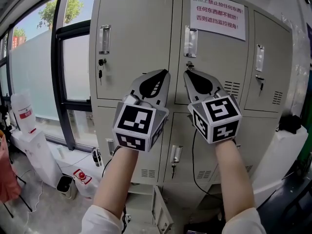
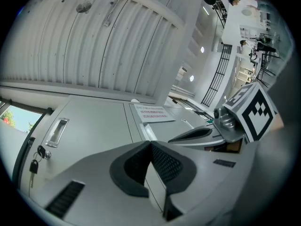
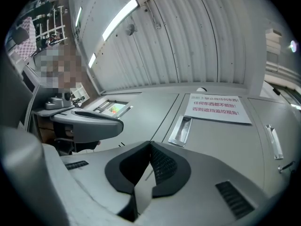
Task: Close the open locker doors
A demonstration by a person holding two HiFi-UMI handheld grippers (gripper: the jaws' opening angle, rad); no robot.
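Head view: left gripper (image 1: 165,73) and right gripper (image 1: 186,74) side by side before the lockers (image 1: 217,65); upper doors (image 1: 136,33) flush, one low door (image 1: 161,209) ajar at six o'clock; window (image 1: 75,67) at nine. Left gripper view: jaws together, empty; right gripper view: likewise.

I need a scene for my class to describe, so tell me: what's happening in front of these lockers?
A person stands facing a bank of grey lockers, holding the left gripper and right gripper up side by side towards the upper doors. Both grippers are shut with nothing between the jaws, and neither touches a door. The upper doors look closed. One low door near the floor appears to stand open.
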